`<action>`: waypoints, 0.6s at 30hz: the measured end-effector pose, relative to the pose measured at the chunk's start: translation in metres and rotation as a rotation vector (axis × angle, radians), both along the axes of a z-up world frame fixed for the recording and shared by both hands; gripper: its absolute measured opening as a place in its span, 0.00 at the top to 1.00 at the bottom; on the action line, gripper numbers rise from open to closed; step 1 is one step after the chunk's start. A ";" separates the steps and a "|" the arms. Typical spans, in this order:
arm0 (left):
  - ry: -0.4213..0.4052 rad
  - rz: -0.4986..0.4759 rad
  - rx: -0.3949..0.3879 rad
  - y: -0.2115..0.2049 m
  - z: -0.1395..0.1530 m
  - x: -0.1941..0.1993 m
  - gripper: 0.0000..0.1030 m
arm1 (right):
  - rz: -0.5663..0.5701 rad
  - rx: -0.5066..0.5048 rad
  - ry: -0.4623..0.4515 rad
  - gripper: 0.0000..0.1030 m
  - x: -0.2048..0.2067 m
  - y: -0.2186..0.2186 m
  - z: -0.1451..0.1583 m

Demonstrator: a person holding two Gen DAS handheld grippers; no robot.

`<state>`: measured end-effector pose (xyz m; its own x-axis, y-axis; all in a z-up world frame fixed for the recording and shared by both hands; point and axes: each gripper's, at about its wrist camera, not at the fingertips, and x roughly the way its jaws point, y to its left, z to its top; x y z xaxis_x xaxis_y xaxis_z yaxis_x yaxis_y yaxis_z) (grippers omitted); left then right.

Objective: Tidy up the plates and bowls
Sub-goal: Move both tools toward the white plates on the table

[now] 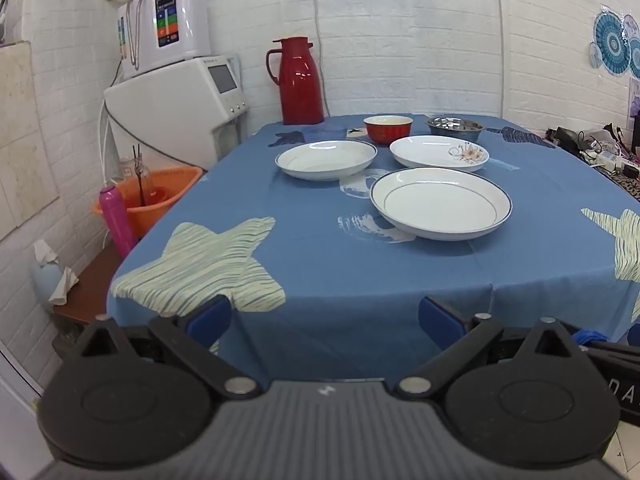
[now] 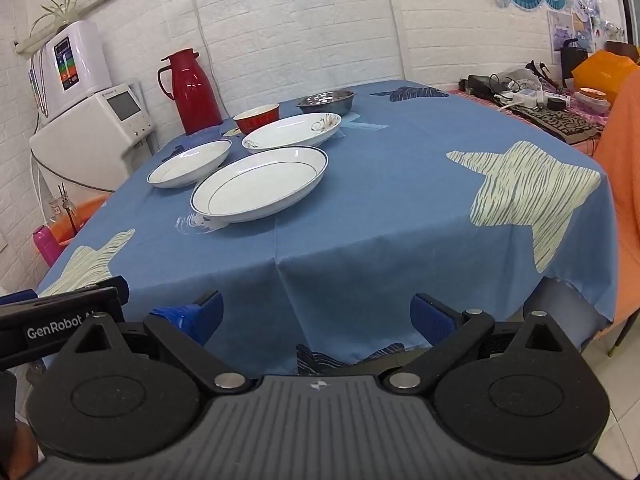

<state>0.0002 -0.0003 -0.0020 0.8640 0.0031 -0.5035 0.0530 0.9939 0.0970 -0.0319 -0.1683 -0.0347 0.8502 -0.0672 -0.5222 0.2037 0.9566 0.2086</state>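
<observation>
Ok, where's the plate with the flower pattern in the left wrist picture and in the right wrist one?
Left wrist view: the flower plate sits right of centre, in front of the steel bowl.
Right wrist view: the flower plate sits left of centre, in the upper half, just behind the nearest blue-rimmed plate.
Shared landmark: the red bowl stands just behind and to the left of it in both views.

Both views toward table [image 1: 320,264], near edge

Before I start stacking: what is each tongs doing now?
Left tongs: open, holding nothing.
Right tongs: open, holding nothing.
</observation>
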 end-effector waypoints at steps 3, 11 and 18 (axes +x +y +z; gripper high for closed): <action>0.002 -0.004 -0.001 0.000 -0.001 0.000 0.04 | 0.004 0.009 0.004 0.15 -0.001 0.000 -0.001; 0.002 -0.002 -0.002 0.000 -0.001 -0.001 0.04 | 0.005 0.024 0.015 0.15 0.000 -0.001 -0.002; 0.002 -0.002 -0.001 0.001 -0.001 -0.001 0.04 | 0.007 0.035 0.020 0.15 0.001 0.000 -0.004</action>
